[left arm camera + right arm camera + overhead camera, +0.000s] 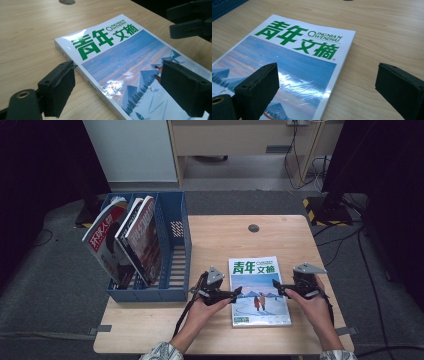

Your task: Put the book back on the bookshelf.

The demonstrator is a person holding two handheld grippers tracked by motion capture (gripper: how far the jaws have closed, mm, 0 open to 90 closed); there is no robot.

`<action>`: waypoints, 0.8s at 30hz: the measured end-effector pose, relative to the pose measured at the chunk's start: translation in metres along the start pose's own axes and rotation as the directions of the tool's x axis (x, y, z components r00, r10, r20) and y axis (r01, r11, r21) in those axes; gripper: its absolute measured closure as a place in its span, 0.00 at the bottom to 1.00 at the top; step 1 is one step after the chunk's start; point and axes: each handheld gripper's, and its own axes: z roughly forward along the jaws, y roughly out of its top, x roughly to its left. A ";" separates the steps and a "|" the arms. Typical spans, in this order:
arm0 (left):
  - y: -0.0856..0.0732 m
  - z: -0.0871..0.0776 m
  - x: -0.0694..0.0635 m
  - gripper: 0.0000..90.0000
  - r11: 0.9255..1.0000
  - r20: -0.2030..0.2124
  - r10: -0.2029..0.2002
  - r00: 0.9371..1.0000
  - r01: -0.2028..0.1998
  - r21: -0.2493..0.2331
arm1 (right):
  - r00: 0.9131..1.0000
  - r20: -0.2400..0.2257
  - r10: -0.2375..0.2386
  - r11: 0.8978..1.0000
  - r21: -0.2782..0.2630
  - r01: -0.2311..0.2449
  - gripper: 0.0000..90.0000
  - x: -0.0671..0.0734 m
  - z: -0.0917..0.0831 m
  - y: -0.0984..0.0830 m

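We've got the magazine (258, 292) flat on the table (215, 240), just right of the blue file rack (172, 250). Left gripper (233, 294) & right gripper (278, 287) flank its edges, jaws released, holding nothing. Next: pinch both edges, probably, then lift toward rack.

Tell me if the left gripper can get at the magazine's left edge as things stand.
Probably yes: the left gripper is open at the flat magazine, its jaws straddling the left edge, with nothing between.

A light wooden table (300, 240) carries a magazine (257, 292) lying flat and a blue file rack (175, 245), apparently overhanging its left edge.
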 end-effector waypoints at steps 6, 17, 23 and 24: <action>-0.006 0.012 0.004 0.14 0.998 -0.017 0.004 1.000 -0.003 0.064 | 0.999 -0.032 0.002 1.000 0.013 -0.001 0.08 0.004 0.002 -0.002; -0.014 0.005 0.016 0.15 0.998 -0.053 -0.047 0.998 0.049 0.050 | 0.999 -0.038 0.022 0.997 0.072 -0.019 0.12 0.002 0.017 -0.009; -0.019 0.012 0.009 0.16 0.996 -0.047 -0.007 0.999 0.011 0.084 | 0.997 -0.057 0.055 0.994 0.100 -0.049 0.12 0.000 0.022 -0.014; -0.020 0.012 0.008 0.16 0.996 -0.047 -0.008 0.999 0.012 0.084 | 0.996 -0.058 0.062 0.993 0.107 -0.056 0.11 0.000 0.023 -0.015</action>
